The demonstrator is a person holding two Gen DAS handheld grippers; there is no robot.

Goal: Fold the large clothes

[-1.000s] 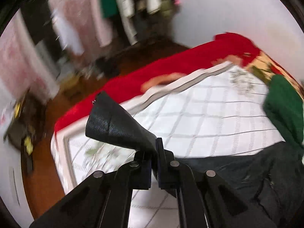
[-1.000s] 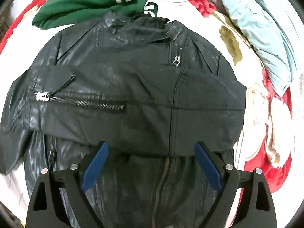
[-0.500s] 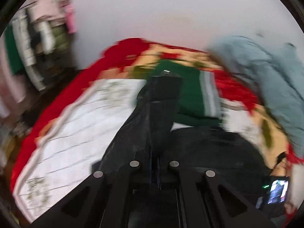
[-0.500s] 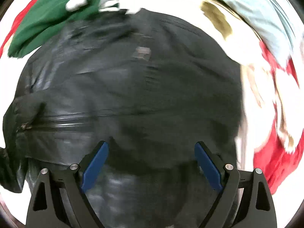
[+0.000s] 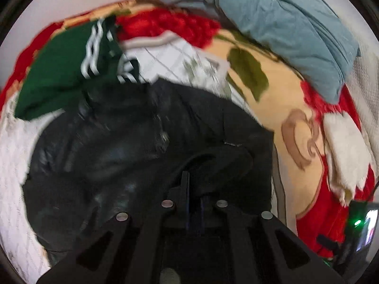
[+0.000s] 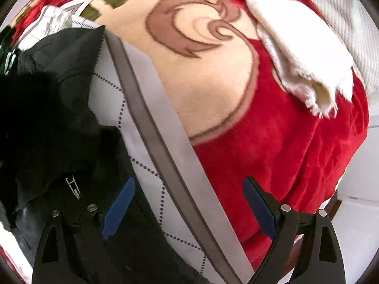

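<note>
Left gripper point(image 5: 193, 189) jaws pinched tight on a fold of the black leather jacket point(image 5: 123, 151), which lies spread on the white quilted sheet point(image 5: 14, 142) on the bed. Right gripper point(image 6: 189, 210) jaws wide apart, holding nothing, over the sheet's grey border beside the jacket's right edge. Green striped garment point(image 5: 59, 71) far left, touching the jacket collar. Blue-grey duvet point(image 5: 284, 23) far right. Red patterned blanket point(image 6: 272, 130) right.
</note>
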